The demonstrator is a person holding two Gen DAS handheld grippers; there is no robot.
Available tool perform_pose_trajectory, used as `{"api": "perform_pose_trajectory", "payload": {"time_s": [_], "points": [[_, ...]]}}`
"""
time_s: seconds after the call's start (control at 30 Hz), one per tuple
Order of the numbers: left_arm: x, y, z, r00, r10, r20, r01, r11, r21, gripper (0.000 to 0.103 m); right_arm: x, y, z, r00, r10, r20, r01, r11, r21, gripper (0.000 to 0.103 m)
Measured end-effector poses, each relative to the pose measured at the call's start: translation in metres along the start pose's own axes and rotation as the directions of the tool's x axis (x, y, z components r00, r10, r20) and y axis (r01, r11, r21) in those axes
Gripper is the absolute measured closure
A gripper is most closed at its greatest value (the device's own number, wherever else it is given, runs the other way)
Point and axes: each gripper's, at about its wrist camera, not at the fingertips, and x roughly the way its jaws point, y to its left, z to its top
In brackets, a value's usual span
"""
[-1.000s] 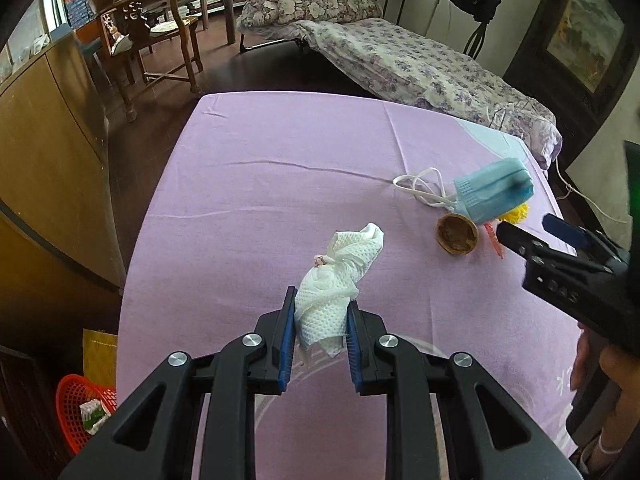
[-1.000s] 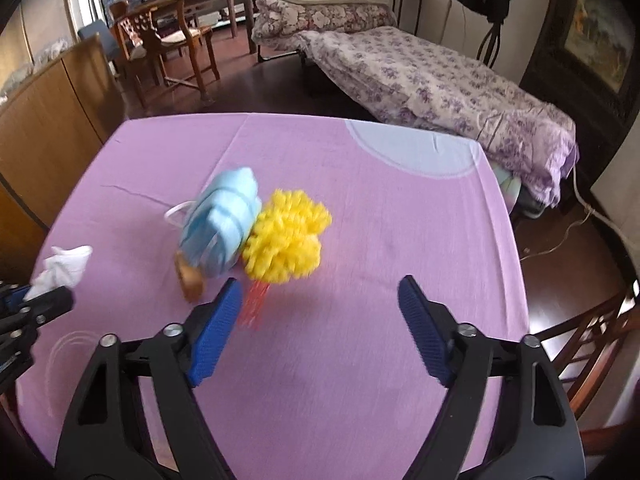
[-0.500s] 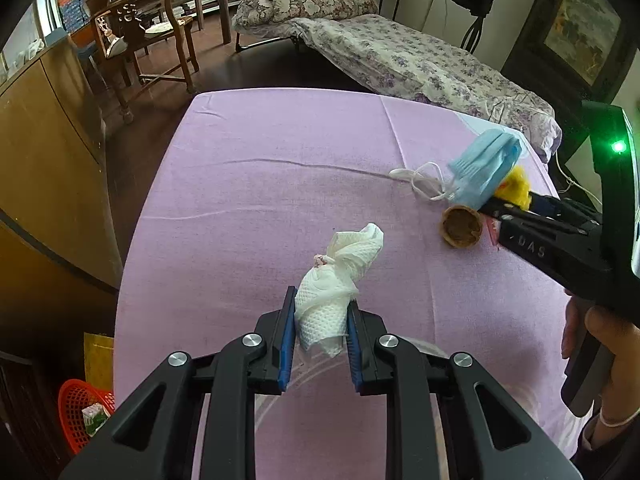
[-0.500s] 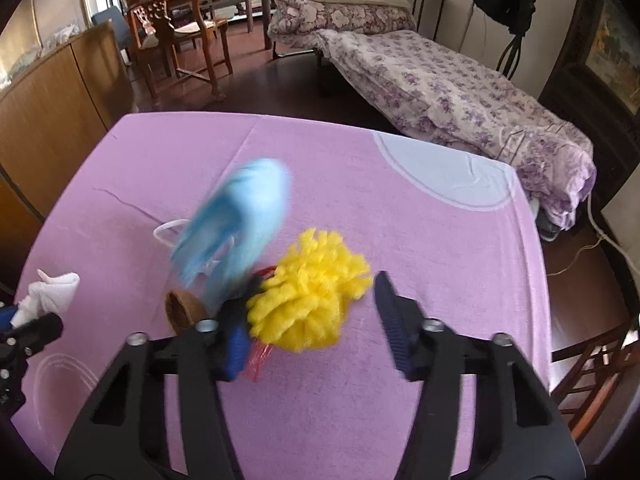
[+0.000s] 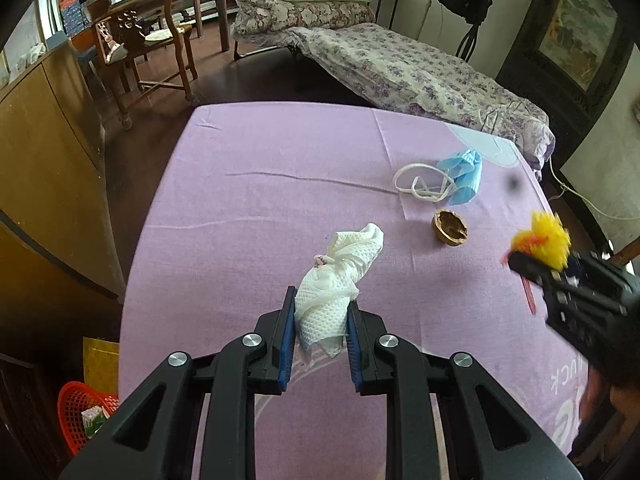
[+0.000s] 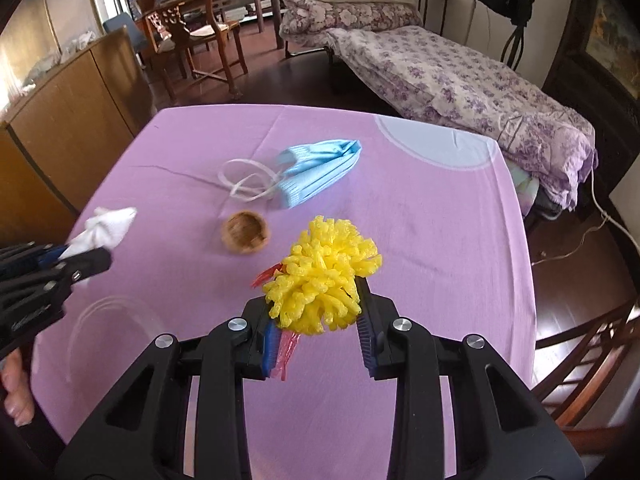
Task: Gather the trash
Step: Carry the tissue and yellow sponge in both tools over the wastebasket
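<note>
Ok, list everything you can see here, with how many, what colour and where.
paper towel: one, white, crumpled, clamped in left gripper
foam net: one, yellow, with red strips, clamped in right gripper
face mask: one, blue, white loops, far side of table
nutshell half: one, brown, on the cloth near the mask
tablecloth: one, purple
basket: one, red, on floor left of table
bed: one, floral cover, behind table
chair: one, wooden, far left
left gripper: black, blue pads
right gripper: black, blue pads

The purple tablecloth [image 5: 280, 200] bears partial white lettering "UCK".
</note>
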Motion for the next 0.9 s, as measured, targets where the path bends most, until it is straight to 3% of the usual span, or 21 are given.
{"api": "perform_pose_trajectory", "payload": {"time_s": [0.4,0.63,0.9], "points": [[-0.035,0.002,-0.051,0.999,0.043,0.006,-0.043,0.999,-0.007,0.081,-0.033,0.042,-0.062,0.997,0.064,-0.036,-0.065,0.998,-0.023,0.070],[-0.063,0.030,-0.092,0.999,0.047,-0.026,-0.049,0.996,-0.078,0.081,-0.046,0.068,-0.080,0.993,0.115,-0.030,-0.116,0.992,-0.048,0.070],[-0.110,0.072,-0.119,0.994,0.109,0.021,-0.105,0.984,-0.143,0.081,-0.067,0.107,-0.092,0.987,0.157,-0.014,-0.158,0.983,-0.097,0.070]]}}
